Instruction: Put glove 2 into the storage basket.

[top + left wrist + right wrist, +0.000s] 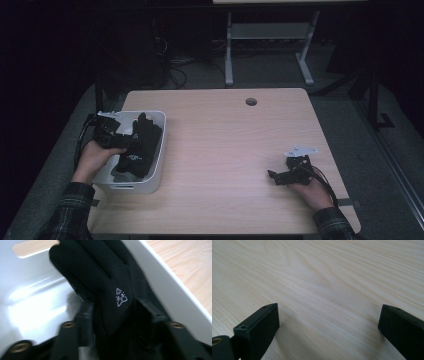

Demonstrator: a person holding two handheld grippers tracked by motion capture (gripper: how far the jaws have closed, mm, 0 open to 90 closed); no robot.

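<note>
Left gripper (116,134) and right gripper (283,175), jaws apart.

A light wooden counter (225,150) with a round cable hole (251,101) near its far edge. Beyond it, grey floor, tangled cables (175,70) and a white desk frame (270,45).

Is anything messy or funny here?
A little. The black glove isn't lying flat in the white bin: its fingers poke up over the far rim. It sits between the left gripper's jaws.
</note>
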